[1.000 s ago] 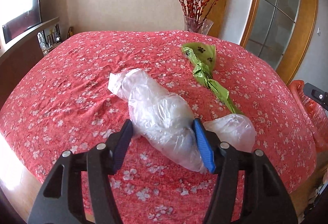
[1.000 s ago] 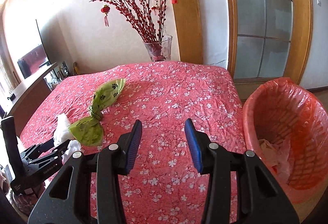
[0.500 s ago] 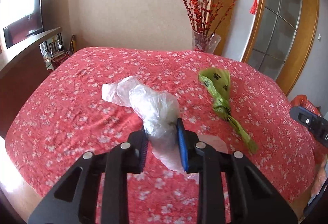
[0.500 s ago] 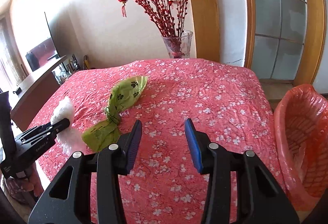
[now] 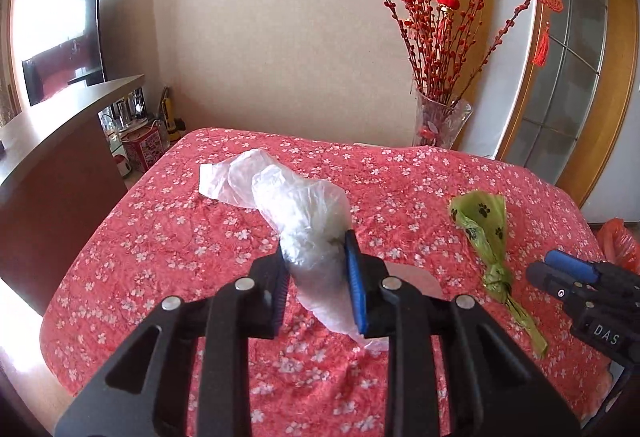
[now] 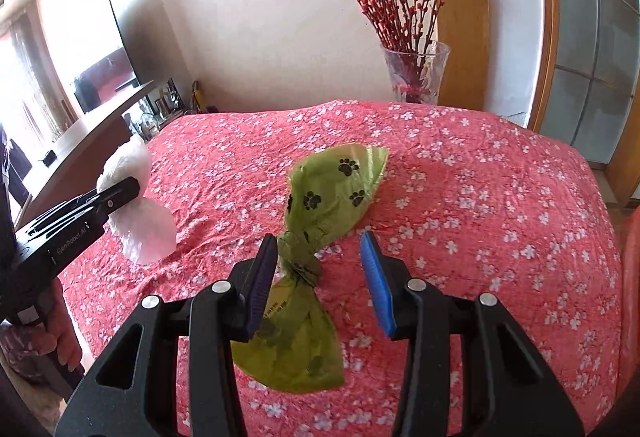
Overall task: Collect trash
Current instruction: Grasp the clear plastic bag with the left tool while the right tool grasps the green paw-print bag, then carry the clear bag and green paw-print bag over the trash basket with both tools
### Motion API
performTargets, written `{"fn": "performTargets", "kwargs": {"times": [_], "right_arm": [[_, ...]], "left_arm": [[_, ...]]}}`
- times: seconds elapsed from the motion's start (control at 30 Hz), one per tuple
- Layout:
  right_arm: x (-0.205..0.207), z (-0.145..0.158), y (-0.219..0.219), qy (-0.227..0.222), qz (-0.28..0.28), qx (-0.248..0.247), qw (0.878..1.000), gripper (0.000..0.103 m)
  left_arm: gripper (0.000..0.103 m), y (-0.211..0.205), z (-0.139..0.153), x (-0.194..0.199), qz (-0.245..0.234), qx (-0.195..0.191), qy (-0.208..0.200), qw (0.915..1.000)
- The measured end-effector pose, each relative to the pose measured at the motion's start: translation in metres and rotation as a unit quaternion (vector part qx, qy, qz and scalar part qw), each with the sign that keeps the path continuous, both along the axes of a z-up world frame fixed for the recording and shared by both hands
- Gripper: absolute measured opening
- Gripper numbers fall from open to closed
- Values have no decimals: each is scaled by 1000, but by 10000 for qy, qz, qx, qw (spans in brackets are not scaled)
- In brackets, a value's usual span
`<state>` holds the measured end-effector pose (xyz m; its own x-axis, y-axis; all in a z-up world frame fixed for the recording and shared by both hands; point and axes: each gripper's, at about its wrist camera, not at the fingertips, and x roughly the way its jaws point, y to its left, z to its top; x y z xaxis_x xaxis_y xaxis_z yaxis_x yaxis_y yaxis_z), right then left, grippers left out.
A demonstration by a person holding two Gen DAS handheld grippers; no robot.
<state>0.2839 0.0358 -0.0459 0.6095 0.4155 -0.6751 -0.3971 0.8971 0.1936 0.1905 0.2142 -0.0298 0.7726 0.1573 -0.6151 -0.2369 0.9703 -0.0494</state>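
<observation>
My left gripper (image 5: 318, 283) is shut on a crumpled clear plastic bag (image 5: 298, 213) and holds it lifted above the red flowered tablecloth (image 5: 400, 189). That bag also shows in the right wrist view (image 6: 138, 209), pinched by the left gripper (image 6: 120, 193). A green knotted bag with black paw prints (image 6: 328, 189) lies on the cloth. My right gripper (image 6: 320, 277) is open, with its jaws on either side of the green bag's knot. In the left wrist view the green bag (image 5: 480, 225) lies at the right, with the right gripper (image 5: 560, 277) beside it.
A glass vase with red branches (image 6: 416, 73) stands at the table's far edge. A red-lined bin (image 5: 618, 241) sits off the table's right side. A dark counter (image 5: 60, 141) with small items stands at the left.
My left gripper shut on the clear bag and lifted it off the cloth. My right gripper moved left from the bin side to straddle the green bag's knot, still open.
</observation>
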Motion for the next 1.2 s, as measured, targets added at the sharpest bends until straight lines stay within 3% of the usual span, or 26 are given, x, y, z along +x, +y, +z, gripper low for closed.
{"fn": "performTargets", "kwargs": {"times": [0.23, 0.43, 0.77, 1.2], "right_arm": [[9, -16, 26, 199, 194, -308, 9991, 40], [11, -28, 22, 360, 130, -542, 9978, 15], [3, 2, -45, -46, -569, -240, 9981, 14], [-23, 30, -129, -442, -1259, -163, 9909, 14]], "left_arm": [[26, 10, -4, 5, 27, -76, 48, 10000], [26, 8, -6, 6, -15, -88, 61, 9999], [26, -15, 3, 7, -264, -43, -18, 9996], [26, -94, 19, 23, -1056, -14, -104, 9944]]}}
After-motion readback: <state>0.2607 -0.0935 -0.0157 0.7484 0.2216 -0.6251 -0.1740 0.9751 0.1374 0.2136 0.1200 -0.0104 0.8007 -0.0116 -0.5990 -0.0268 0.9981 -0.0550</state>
